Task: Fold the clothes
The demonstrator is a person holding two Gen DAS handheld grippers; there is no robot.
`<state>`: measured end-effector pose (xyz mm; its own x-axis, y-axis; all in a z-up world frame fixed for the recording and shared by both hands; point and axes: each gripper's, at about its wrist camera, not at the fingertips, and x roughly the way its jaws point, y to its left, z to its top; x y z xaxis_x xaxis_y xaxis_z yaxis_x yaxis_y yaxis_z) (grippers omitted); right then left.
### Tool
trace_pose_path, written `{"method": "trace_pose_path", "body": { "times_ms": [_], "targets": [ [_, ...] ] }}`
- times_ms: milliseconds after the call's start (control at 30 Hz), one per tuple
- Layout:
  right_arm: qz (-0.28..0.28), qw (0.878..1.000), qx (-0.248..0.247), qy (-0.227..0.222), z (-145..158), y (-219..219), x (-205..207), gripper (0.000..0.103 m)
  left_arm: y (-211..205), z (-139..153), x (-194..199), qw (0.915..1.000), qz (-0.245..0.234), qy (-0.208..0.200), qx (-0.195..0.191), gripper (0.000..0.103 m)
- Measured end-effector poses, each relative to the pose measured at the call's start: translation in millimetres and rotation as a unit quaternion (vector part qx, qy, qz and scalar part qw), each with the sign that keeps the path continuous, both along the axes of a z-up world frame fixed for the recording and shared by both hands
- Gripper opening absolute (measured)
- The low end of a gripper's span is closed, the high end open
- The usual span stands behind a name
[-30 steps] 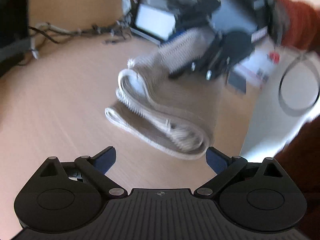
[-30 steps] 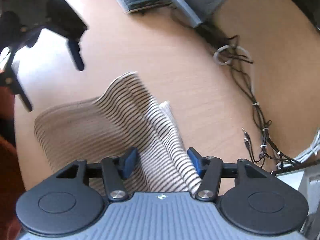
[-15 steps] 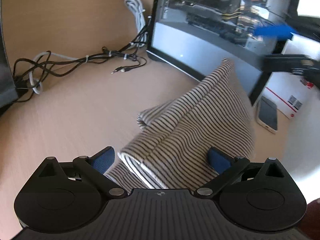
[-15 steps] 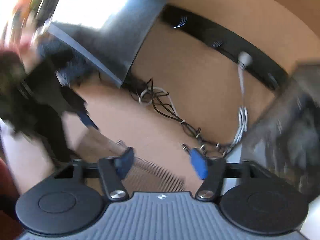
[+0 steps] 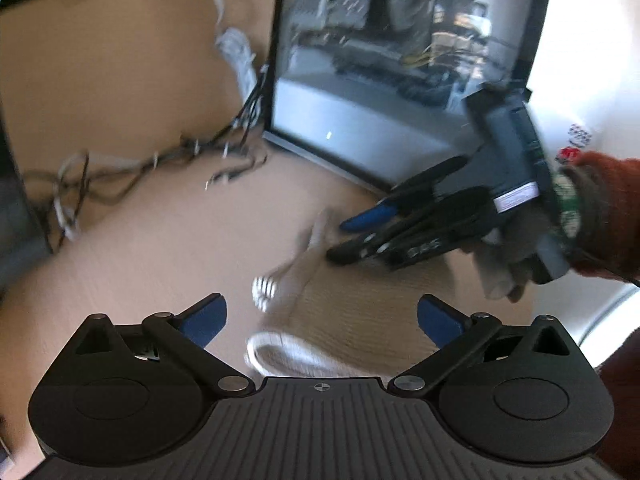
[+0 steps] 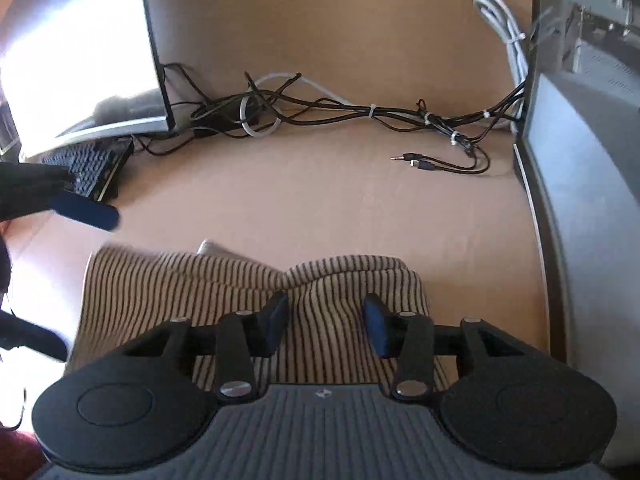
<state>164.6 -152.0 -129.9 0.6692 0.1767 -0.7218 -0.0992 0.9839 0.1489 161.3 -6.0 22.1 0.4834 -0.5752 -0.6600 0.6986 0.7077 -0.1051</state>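
Note:
A folded beige cloth with thin dark stripes [image 6: 192,292] lies on the wooden desk [image 6: 320,200]. My right gripper [image 6: 326,322] sits over its right end, the jaws narrowed around a raised hump of fabric. In the left wrist view the cloth [image 5: 352,312] is blurred, and the right gripper [image 5: 356,232], held by a hand in a rust sleeve [image 5: 608,216], reaches onto its far edge. My left gripper [image 5: 320,316] hangs just above the cloth's near edge, wide open and holding nothing. It also enters the right wrist view at the left edge as the left gripper [image 6: 60,276].
A glass-sided computer case [image 5: 380,80] stands at the back right, also seen as the case [image 6: 592,160]. Tangled cables [image 6: 340,112] with loose plugs [image 6: 416,160] run along the back. A monitor [image 6: 80,60] and keyboard [image 6: 88,168] stand at the left.
The cloth has come down from the air onto the desk. My right gripper swung away opened wide, then returned and narrowed on the cloth. The left gripper stayed open and drew back a little.

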Motion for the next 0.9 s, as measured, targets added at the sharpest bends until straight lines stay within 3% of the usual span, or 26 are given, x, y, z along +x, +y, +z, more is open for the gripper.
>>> {"method": "trace_pose_path", "body": {
  "times_ms": [133, 200, 267, 333, 500, 567, 667, 800, 900],
  "targets": [
    [-0.001, 1.000, -0.015, -0.013, 7.2, 6.3, -3.2, 0.043, -27.6, -26.1, 30.7, 0.9986, -0.008, 0.030, 0.043, 0.103],
    [-0.017, 0.999, -0.009, -0.027, 23.5, 4.0, -19.4, 0.050, -33.0, -42.7, 44.7, 0.9971, -0.007, 0.063, 0.041, 0.103],
    [-0.035, 0.999, 0.006, -0.038, 38.1, -2.8, -44.9, 0.073, -28.6, -55.2, 54.1, 0.9949, 0.003, 0.100, 0.012, 0.103],
    [-0.057, 0.997, 0.029, -0.040, 47.4, -12.7, -70.0, 0.086, -19.5, -64.1, 57.7, 0.9912, 0.017, 0.130, -0.021, 0.103],
    [-0.103, 0.988, 0.119, 0.004, 23.2, -27.6, -80.4, 0.086, 3.7, -82.8, 49.4, 0.9772, 0.063, 0.184, -0.086, 0.103],
    [-0.120, 0.980, 0.155, 0.024, 10.1, -31.7, -79.2, 0.078, 7.5, -83.9, 37.8, 0.9773, 0.076, 0.176, -0.089, 0.103],
    [-0.144, 0.966, 0.209, 0.054, -9.6, -37.8, -77.4, 0.078, 11.0, -80.4, 17.5, 0.9797, 0.090, 0.157, -0.086, 0.102],
    [-0.059, 0.992, 0.108, 0.027, -0.4, -20.6, -31.5, 0.078, 7.9, -76.3, -13.8, 0.9806, 0.094, 0.151, -0.082, 0.102],
    [-0.020, 1.000, 0.021, 0.000, 11.9, -4.2, 1.7, 0.078, -11.2, -77.8, -34.7, 0.9828, 0.069, 0.148, -0.085, 0.102]
  ]
}}
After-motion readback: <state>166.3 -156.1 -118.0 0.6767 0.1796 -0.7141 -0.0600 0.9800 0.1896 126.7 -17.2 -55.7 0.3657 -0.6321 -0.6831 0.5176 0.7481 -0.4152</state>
